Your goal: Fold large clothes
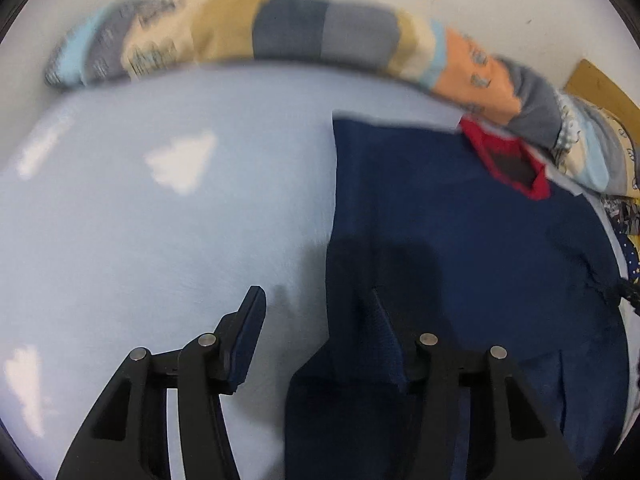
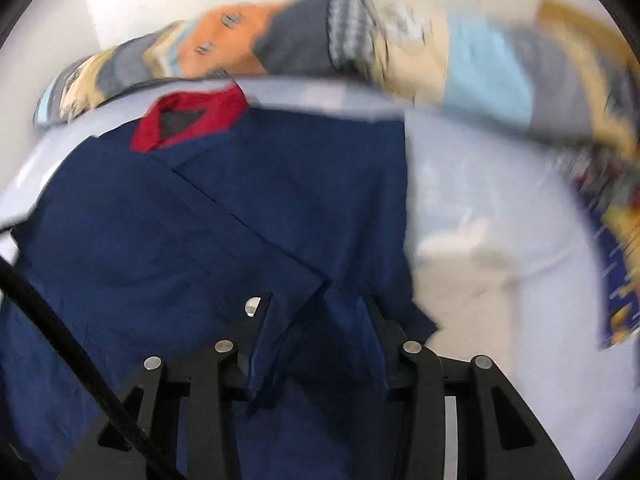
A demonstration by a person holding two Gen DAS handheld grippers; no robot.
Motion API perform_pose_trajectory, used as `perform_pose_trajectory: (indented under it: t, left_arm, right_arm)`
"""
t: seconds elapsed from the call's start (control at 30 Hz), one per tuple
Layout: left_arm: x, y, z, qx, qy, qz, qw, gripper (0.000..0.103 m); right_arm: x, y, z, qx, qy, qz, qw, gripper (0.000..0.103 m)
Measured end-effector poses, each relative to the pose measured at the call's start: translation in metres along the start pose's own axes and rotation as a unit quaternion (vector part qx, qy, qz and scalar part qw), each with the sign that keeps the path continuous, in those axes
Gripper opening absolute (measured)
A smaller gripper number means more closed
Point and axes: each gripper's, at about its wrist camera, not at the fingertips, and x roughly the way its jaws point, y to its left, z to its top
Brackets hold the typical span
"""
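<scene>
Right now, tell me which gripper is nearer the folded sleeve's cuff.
Right. The right gripper sits over the shirt right beside the cuff; the left gripper straddles the opposite side edge, far from it.

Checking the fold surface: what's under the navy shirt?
The shirt lies on a pale blue sheet, which shows around its edges. Whatever is beneath its middle is covered. A patchwork bolster sits behind it.
</scene>
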Motion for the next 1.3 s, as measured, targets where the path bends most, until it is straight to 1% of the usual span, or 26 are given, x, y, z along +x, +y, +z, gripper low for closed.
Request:
perform_pose_trajectory:
  t: [0.03,0.13,0.2,0.23,0.27,0.33,0.37,0.43,0.5,0.6,0.63,0.7,0.73,0.8,0.83,0.87,0.9,0.97,1.03,1.1,1.13,1.17,1.2,1.23,1.27,1.3]
  left_arm:
    - [-0.018,-0.003,-0.004,0.004,-0.017,0.006,0.9998,0.053]
    - [-0.045,-0.009,-0.014,0.016,-0.019,0.006,0.9997,0.057]
    - [-0.049,-0.014,-0.026,0.028,0.004,0.01,0.9996,0.059]
    - [-0.047,-0.015,-0.036,0.037,0.02,0.019,0.999,0.059]
    - [-0.042,-0.015,-0.05,0.039,0.037,0.03,0.9981,0.059]
    - [-0.028,-0.008,-0.079,0.036,0.096,0.048,0.9936,0.06]
    - [-0.025,-0.004,-0.093,0.028,0.113,0.051,0.9918,0.06]
    - [-0.044,0.001,-0.106,0.017,0.097,0.047,0.994,0.06]
    - [-0.076,0.003,-0.113,0.01,0.08,0.032,0.9963,0.06]
    - [-0.121,0.003,-0.12,0.006,0.045,0.02,0.9988,0.062]
    - [-0.138,0.003,-0.125,-0.005,0.036,0.018,0.9992,0.066]
    - [-0.16,0.005,-0.139,-0.044,0.026,0.021,0.9985,0.074]
    - [-0.169,0.006,-0.149,-0.068,0.024,0.017,0.9972,0.074]
    - [-0.181,0.003,-0.169,-0.103,0.018,0.002,0.9945,0.074]
    - [-0.183,0.001,-0.18,-0.107,0.027,0.006,0.9938,0.074]
    - [-0.185,0.0,-0.19,-0.114,0.032,0.007,0.993,0.074]
    - [-0.185,-0.002,-0.197,-0.125,0.032,-0.002,0.9916,0.074]
    - [-0.181,-0.002,-0.223,-0.137,0.054,-0.028,0.9886,0.074]
    - [-0.179,0.003,-0.238,-0.135,0.061,-0.007,0.9889,0.074]
    - [-0.179,0.005,-0.242,-0.109,0.066,0.017,0.9918,0.073]
    - [-0.178,0.007,-0.245,-0.11,0.072,0.01,0.9913,0.068]
    - [-0.174,0.01,-0.247,-0.119,0.083,-0.011,0.9894,0.063]
    - [-0.168,0.012,-0.25,-0.125,0.101,-0.032,0.9864,0.05]
    - [-0.159,0.014,-0.254,-0.137,0.125,-0.055,0.9812,0.032]
    - [-0.155,0.013,-0.256,-0.139,0.134,-0.072,0.9784,0.023]
    - [-0.154,0.011,-0.255,-0.131,0.135,-0.075,0.9793,0.022]
  right_arm:
    - [-0.011,0.006,-0.001,-0.01,-0.007,-0.003,1.0,0.046]
    - [-0.035,0.02,-0.012,-0.021,0.003,-0.014,1.0,0.049]
    - [-0.045,0.025,-0.024,-0.013,0.007,-0.01,1.0,0.05]
    - [-0.05,0.028,-0.035,-0.01,0.012,-0.009,1.0,0.054]
    - [-0.044,0.03,-0.045,-0.011,0.029,-0.008,1.0,0.056]
    - [-0.031,0.034,-0.069,-0.015,0.067,-0.01,0.998,0.056]
    - [-0.024,0.033,-0.088,-0.016,0.097,-0.017,0.995,0.056]
    - [-0.021,0.028,-0.109,-0.004,0.121,-0.015,0.992,0.056]
    - [-0.049,0.018,-0.123,0.012,0.106,-0.017,0.994,0.056]
    - [-0.107,0.002,-0.14,0.046,0.051,-0.018,0.997,0.059]
    - [-0.121,-0.001,-0.145,0.057,0.038,-0.008,0.998,0.064]
    - [-0.15,-0.005,-0.164,0.085,0.018,0.016,0.996,0.065]
    - [-0.159,-0.006,-0.173,0.098,0.015,0.025,0.995,0.066]
    - [-0.167,-0.006,-0.188,0.12,0.008,0.058,0.991,0.068]
    - [-0.17,-0.007,-0.201,0.14,0.007,0.086,0.986,0.069]
    - [-0.17,-0.008,-0.211,0.152,0.011,0.1,0.983,0.069]
    - [-0.168,-0.007,-0.225,0.174,0.021,0.117,0.977,0.069]
    - [-0.165,-0.011,-0.242,0.208,0.04,0.138,0.967,0.069]
    - [-0.164,-0.016,-0.255,0.23,0.043,0.156,0.96,0.069]
    - [-0.164,-0.02,-0.26,0.245,0.044,0.151,0.957,0.069]
    - [-0.163,-0.025,-0.266,0.261,0.046,0.156,0.952,0.069]
    - [-0.16,-0.026,-0.267,0.27,0.05,0.159,0.948,0.069]
    - [-0.156,-0.03,-0.273,0.285,0.057,0.165,0.942,0.069]
    - [-0.154,-0.033,-0.277,0.296,0.064,0.166,0.939,0.069]
    - [-0.15,-0.037,-0.282,0.306,0.076,0.169,0.934,0.069]
    - [-0.148,-0.041,-0.285,0.312,0.08,0.174,0.931,0.069]
